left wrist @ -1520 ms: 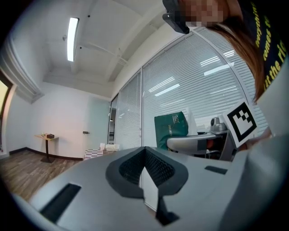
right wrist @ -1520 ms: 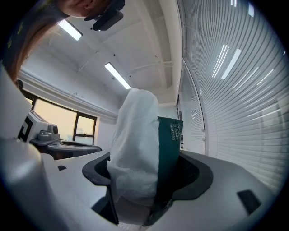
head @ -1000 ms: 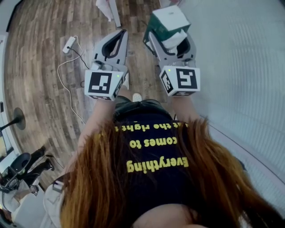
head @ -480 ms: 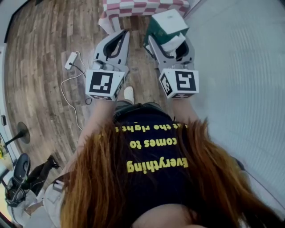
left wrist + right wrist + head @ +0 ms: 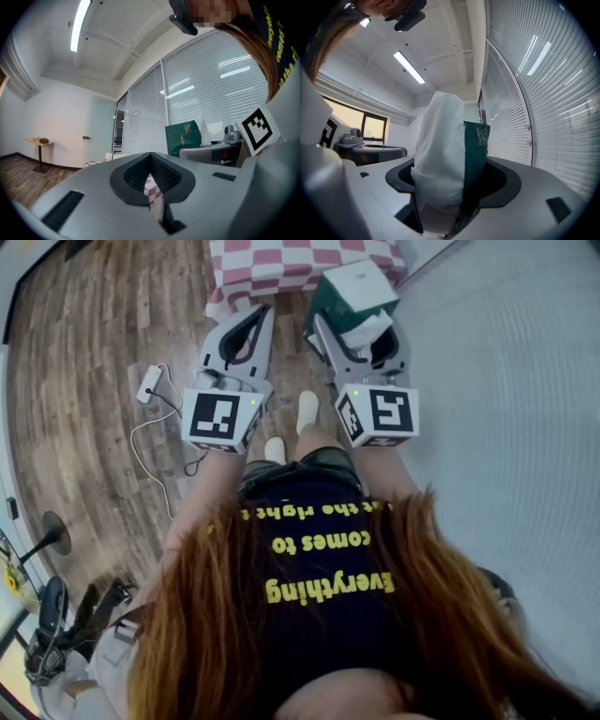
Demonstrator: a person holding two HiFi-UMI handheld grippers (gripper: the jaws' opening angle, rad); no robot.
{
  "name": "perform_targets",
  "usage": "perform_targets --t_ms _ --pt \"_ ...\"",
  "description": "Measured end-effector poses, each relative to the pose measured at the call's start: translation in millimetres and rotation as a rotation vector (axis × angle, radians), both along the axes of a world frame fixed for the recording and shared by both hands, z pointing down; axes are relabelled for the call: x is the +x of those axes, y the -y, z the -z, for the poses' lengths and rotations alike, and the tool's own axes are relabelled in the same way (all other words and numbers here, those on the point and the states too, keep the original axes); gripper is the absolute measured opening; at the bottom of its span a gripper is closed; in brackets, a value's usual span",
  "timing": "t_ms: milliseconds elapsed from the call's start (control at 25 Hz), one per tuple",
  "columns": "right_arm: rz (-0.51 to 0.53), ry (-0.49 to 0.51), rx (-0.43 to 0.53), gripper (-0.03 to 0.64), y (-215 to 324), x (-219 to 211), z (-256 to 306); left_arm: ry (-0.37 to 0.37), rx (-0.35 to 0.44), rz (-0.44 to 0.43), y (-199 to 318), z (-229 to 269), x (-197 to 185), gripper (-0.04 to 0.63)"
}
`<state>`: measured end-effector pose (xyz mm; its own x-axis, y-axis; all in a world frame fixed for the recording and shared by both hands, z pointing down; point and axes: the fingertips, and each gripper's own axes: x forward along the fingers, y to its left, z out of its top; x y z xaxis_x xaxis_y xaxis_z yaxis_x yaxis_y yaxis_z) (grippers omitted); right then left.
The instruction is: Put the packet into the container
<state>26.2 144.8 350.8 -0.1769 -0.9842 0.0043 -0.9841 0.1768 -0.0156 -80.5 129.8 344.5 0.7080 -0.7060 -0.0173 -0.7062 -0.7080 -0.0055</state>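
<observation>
A green-and-white tissue packet [image 5: 352,294] sticks up between the jaws of my right gripper [image 5: 357,322], which is shut on it. In the right gripper view the packet [image 5: 452,164] fills the gap of the right gripper [image 5: 443,206], white tissue on the left and green wrapper on the right. My left gripper [image 5: 251,322] is held level beside it, jaws together and empty. In the left gripper view the left gripper [image 5: 153,187] shows only a thin slit, and the packet [image 5: 183,136] appears off to the right. No container is in view.
A table under a red-and-white checkered cloth [image 5: 291,261] stands just ahead of both grippers. A white power strip [image 5: 148,383] with its cable lies on the wooden floor at the left. Grey carpet [image 5: 506,381] runs along the right. The person's shoes [image 5: 307,412] show below the grippers.
The checkered table has come into view at the top and drawn closer as the person walks forward. Both grippers keep their pose and the packet stays gripped.
</observation>
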Motion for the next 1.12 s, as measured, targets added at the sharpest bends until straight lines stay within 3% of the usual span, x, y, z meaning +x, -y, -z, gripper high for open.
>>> perform_targets --t_ms 280,560,760,960,1120 --pt "0.039 -0.006 -0.006 0.365 75.7 31.3 3.8 0.002 -0.003 0.049 73.2 5.2 29.0 0.000" --pt "0.114 -0.068 -0.022 0.365 179.9 52.9 88.4 -0.053 0.008 0.109 175.7 93.0 56.2 0.000" --pt "0.127 -0.049 -0.012 0.365 204.7 86.1 51.0 -0.037 0.006 0.124 197.3 53.7 86.8 0.000" --pt "0.122 -0.049 -0.043 0.365 258.8 79.5 62.5 -0.036 -0.038 0.143 254.7 63.5 74.6 0.000" --pt "0.100 -0.041 -0.032 0.365 269.0 91.7 33.5 -0.032 -0.022 0.104 269.1 32.2 91.9 0.000"
